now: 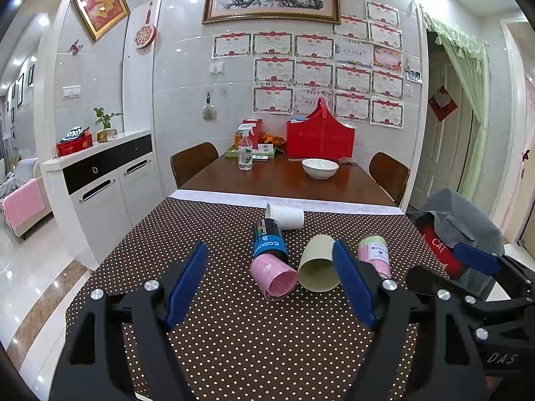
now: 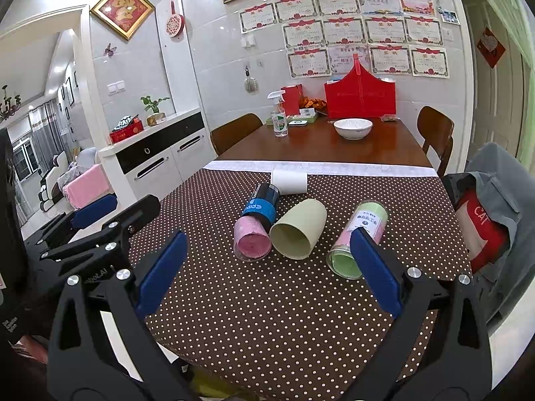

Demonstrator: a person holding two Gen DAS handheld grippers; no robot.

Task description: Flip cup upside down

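Observation:
Several cups lie on their sides on the brown polka-dot cloth (image 1: 234, 334): a pink cup (image 1: 276, 275) (image 2: 251, 239), a pale green cup (image 1: 317, 267) (image 2: 299, 229), a black-and-blue cup (image 1: 269, 239) (image 2: 262, 202), a white cup (image 1: 285, 215) (image 2: 289, 181) and a clear cup with a green-pink liner (image 1: 374, 255) (image 2: 357, 239). My left gripper (image 1: 271, 277) is open and empty, held just short of the pink cup. My right gripper (image 2: 267, 269) is open and empty, near the pink and pale green cups. It also shows at the right of the left wrist view (image 1: 468, 267).
A white bowl (image 1: 320, 168) (image 2: 352, 128), a spray bottle (image 1: 245, 148) (image 2: 279, 117) and a red box (image 1: 320, 138) stand on the wooden table behind. A chair with grey clothing (image 1: 458, 224) (image 2: 495, 207) is at the right. A white cabinet (image 1: 107, 180) is at the left.

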